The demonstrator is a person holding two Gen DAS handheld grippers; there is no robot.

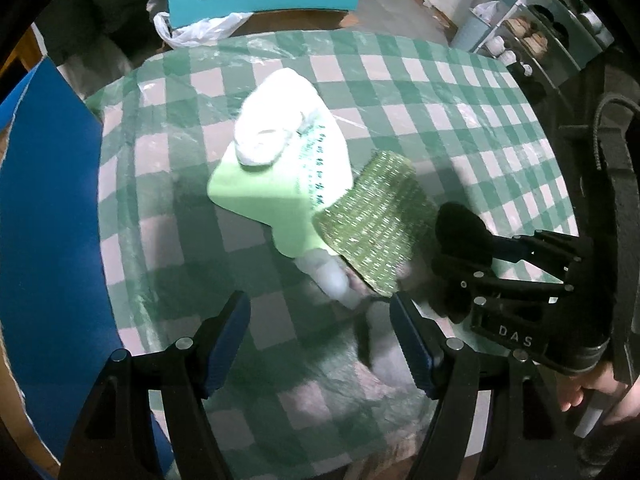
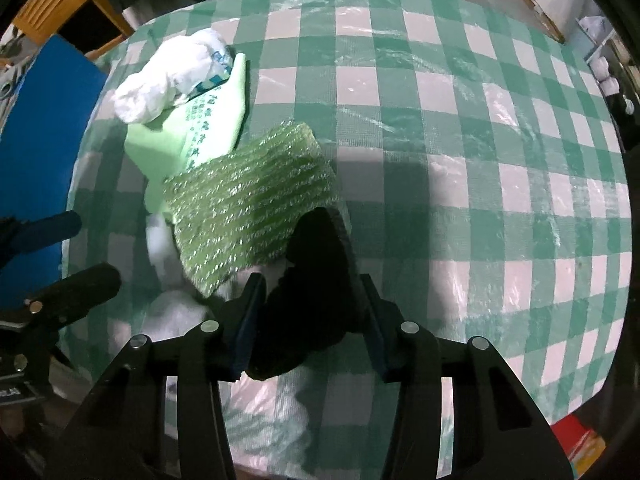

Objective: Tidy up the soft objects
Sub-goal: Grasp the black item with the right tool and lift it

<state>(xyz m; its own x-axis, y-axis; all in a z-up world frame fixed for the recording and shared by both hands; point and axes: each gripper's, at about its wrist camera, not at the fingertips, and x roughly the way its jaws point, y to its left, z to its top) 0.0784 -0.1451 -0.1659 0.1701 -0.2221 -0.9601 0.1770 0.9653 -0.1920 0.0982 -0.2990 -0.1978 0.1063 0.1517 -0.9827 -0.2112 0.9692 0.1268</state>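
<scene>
While the left wrist view looks down on the checked tablecloth [image 1: 400, 80], the left gripper [image 1: 320, 340] hangs with its jaws apart and nothing between them, just short of the green bubble wrap [image 1: 376, 224], which I take as the landmark. Tucked under the wrap's far side lies a pale green bag [image 1: 260, 192] with a crumpled white bag [image 1: 276, 120] on top, and a white wad [image 1: 332, 276] pokes out at the wrap's near edge. Beside the wrap, to the right, the right gripper [image 1: 460, 260] comes in from the side with something black in its tips. From the right wrist view, that gripper [image 2: 308, 320] is clamped on a black soft piece [image 2: 316, 276], which touches the wrap's near corner [image 2: 248, 200]. To do this step well, I would lift the black piece straight up, clear of the wrap, so the wrap is not dragged along. The left gripper could pin the wrap if it starts to follow.
</scene>
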